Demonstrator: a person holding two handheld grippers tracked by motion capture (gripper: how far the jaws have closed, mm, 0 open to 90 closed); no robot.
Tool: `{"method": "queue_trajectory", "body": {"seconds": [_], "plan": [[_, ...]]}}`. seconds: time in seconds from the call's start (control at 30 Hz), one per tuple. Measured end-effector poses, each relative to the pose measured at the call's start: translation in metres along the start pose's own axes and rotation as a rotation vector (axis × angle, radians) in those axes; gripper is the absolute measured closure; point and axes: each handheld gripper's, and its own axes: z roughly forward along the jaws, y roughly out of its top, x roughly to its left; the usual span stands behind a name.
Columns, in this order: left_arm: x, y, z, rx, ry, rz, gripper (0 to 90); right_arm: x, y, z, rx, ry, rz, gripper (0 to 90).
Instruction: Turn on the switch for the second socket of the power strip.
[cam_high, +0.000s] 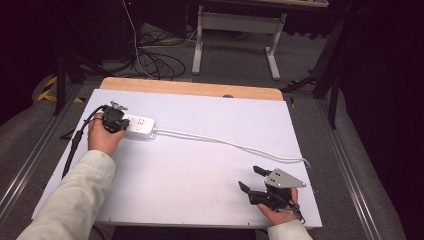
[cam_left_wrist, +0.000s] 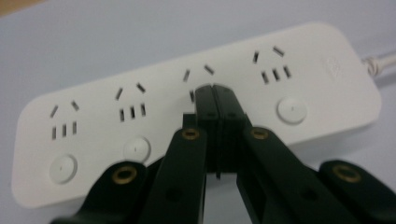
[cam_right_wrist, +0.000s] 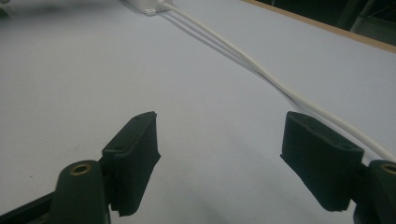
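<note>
Left gripper (cam_left_wrist: 215, 91): jaws pressed together, nothing between them, tips down on the top face of the power strip (cam_left_wrist: 196, 107), at the third socket group counted from the free end, just above that group's switch button.
Step in hand: most likely pressing or poking at the strip's face with closed tips; contact itself hard to confirm.
Next move: probably a short slide toward the hidden button under the jaws, then a light push straight down, keeping the strip from skating.
Right gripper (cam_right_wrist: 219, 158): jaws spread wide, empty, low over the bare white table top (cam_high: 200, 170), well apart from the strip.
Power strip place: far left of the table, under the left hand (cam_high: 104, 136).
Long axis: across the table, left to right.
Pointing: cord end toward the right; white cord (cam_high: 235, 145) trailing to the right edge.
</note>
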Motion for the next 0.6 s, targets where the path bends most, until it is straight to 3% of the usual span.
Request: {"method": "queue_trajectory", "body": {"seconds": [0.1, 0.27, 0.33, 0.6], "plan": [[0.003, 0.000, -0.002, -0.008, -0.021, -0.023, 90.0, 0.001, 0.000, 0.000, 0.001, -0.002, -0.002, 27.5], [0.007, 0.000, -0.006, -0.006, -0.016, -0.020, 90.0, 0.000, 0.000, 0.000, 0.004, -0.005, -0.002, 27.5], [0.008, 0.001, -0.011, -0.026, -0.021, -0.024, 90.0, 0.000, 0.000, 0.000, 0.003, -0.004, -0.003, 27.5], [0.004, 0.005, -0.022, -0.055, -0.044, -0.032, 90.0, 0.001, 0.000, 0.000, 0.001, -0.001, -0.004, 27.5]]}}
